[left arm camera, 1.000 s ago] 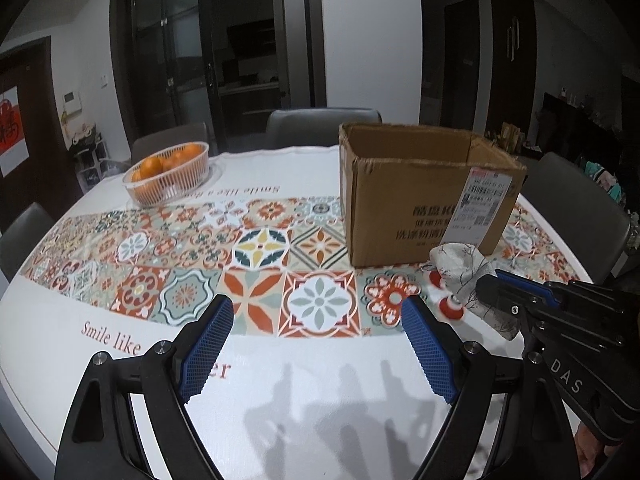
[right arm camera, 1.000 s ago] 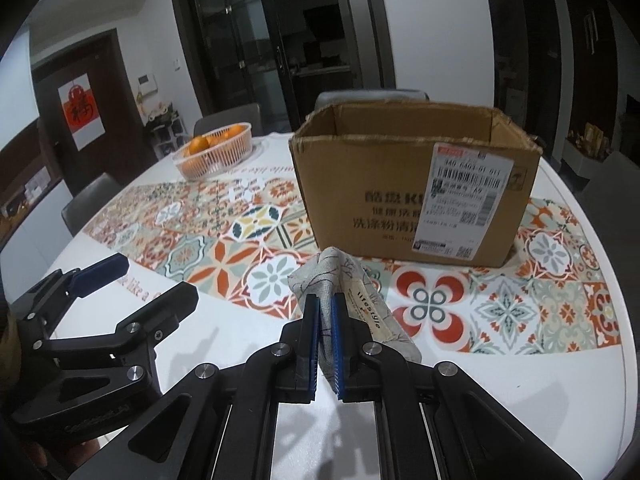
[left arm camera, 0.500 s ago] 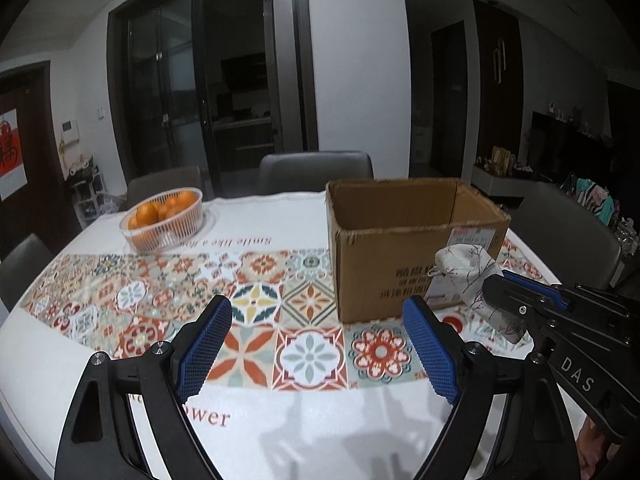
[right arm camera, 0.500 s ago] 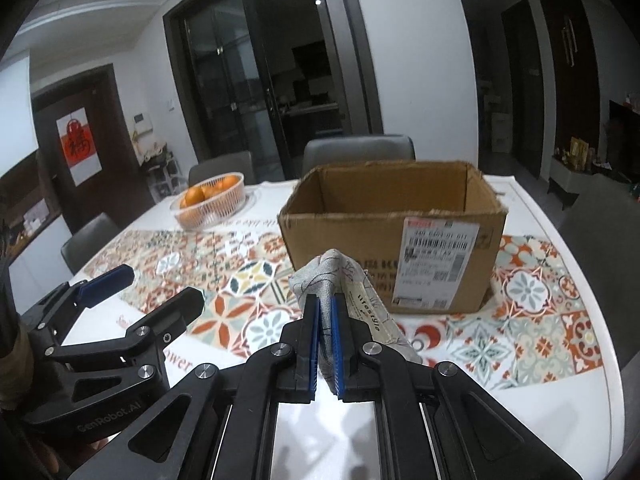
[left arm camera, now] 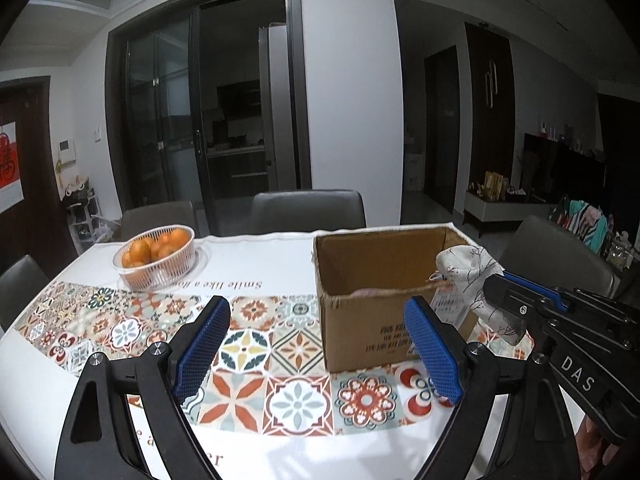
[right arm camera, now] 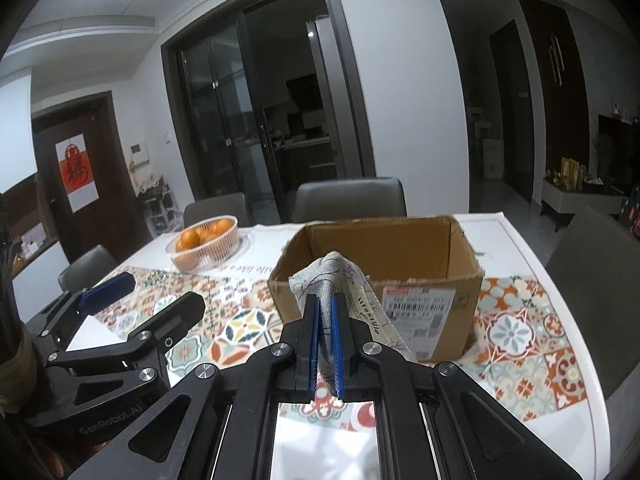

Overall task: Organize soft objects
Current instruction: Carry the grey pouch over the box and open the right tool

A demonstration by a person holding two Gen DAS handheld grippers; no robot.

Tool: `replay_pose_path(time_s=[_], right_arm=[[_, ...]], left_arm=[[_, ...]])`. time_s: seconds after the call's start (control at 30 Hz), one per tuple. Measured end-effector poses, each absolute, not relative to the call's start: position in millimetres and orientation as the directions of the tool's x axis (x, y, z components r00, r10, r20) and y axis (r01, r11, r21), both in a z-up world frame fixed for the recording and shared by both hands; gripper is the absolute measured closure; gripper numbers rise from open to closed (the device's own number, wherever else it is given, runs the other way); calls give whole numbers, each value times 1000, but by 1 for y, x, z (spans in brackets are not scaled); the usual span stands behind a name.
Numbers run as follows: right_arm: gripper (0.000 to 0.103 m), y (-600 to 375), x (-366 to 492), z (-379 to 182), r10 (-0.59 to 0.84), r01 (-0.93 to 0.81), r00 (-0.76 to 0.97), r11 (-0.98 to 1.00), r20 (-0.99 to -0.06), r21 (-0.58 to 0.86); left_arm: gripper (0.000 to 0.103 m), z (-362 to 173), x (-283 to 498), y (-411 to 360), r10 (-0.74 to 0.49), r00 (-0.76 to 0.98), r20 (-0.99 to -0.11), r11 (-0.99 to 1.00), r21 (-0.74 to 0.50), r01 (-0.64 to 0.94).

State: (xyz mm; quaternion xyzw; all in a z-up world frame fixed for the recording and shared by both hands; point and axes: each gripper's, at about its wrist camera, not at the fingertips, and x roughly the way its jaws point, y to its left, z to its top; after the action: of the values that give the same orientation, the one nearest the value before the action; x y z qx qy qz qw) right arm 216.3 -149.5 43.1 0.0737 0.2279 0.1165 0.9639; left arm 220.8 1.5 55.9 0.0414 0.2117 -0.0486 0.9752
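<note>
The right tongs [right arm camera: 326,344] are pinching a pale printed cloth pouch [right arm camera: 340,280] hard between their blue pads, and the pouch is up in the air, clear of the counter [right arm camera: 520,240], just on the near side of the open cardboard box [right arm camera: 400,264]. Its bunched top stands above the pads and overlaps the box's near rim in the right wrist view, while a loose end with small lettering trails down to the right in front of the box's white shipping label [right arm camera: 420,308]. From the left wrist view the same pouch [left arm camera: 472,276] shows at the box's [left arm camera: 368,300] right corner, gripped by the right tongs [left arm camera: 496,284], with something pale and pinkish lying inside the box; what it is, I can't tell. The left tongs [left arm camera: 316,348] are spread wide with nothing between the pads, hanging over the patterned tile runner [left arm camera: 248,344] to the left of the box and near the viewer. Over in the right wrist view those left tongs [right arm camera: 148,292] sit at the left, jaws apart, likewise empty. Far left on the counter, a white basket of oranges [left arm camera: 156,256] stands well apart from the box, on the white cloth beside a line of printed text. Grey chairs [left arm camera: 308,212] line the far edge of the counter.
</note>
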Motion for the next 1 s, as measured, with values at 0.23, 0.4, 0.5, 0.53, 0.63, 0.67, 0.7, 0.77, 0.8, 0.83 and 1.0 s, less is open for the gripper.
replay_pose_path(time_s=[0.23,0.4,0.5,0.53,0.63,0.67,0.7,0.77,0.8,0.83,1.0], right_arm=[[96,-156,227,57,246,-186,889,965,-386,185],[96,-158,239,64,241,-188,899,966,-367,175],[96,-159,246,68,236,-187,904,968,-356,165],[96,-159,248,69,234,-187,906,969,-353,162],[96,-161,256,74,231,-187,910,970,-344,154],[96,-161,259,75,228,-186,911,971,-342,150],[96,-162,262,76,227,-187,912,971,-341,148],[96,-163,269,77,223,-186,913,973,-341,138],[96,-163,271,77,221,-185,914,974,-341,134],[96,-164,274,77,219,-185,914,974,-342,129],[96,-168,293,70,212,-183,910,977,-357,113]], left_arm=[[13,71,233,-5,-80,922,-378,992,62,111],[12,78,244,-8,-84,929,-359,992,56,111],[12,82,251,-9,-85,933,-351,992,53,111],[12,83,254,-10,-85,934,-347,992,54,110],[12,84,263,-14,-86,935,-344,993,52,110],[12,84,267,-15,-86,935,-344,993,51,111],[12,83,270,-15,-87,935,-344,992,50,111],[12,82,277,-16,-86,934,-346,993,50,110],[12,81,280,-17,-87,934,-347,993,51,111],[12,80,284,-18,-87,933,-350,992,51,112],[12,72,303,-27,-93,927,-362,991,58,122]])
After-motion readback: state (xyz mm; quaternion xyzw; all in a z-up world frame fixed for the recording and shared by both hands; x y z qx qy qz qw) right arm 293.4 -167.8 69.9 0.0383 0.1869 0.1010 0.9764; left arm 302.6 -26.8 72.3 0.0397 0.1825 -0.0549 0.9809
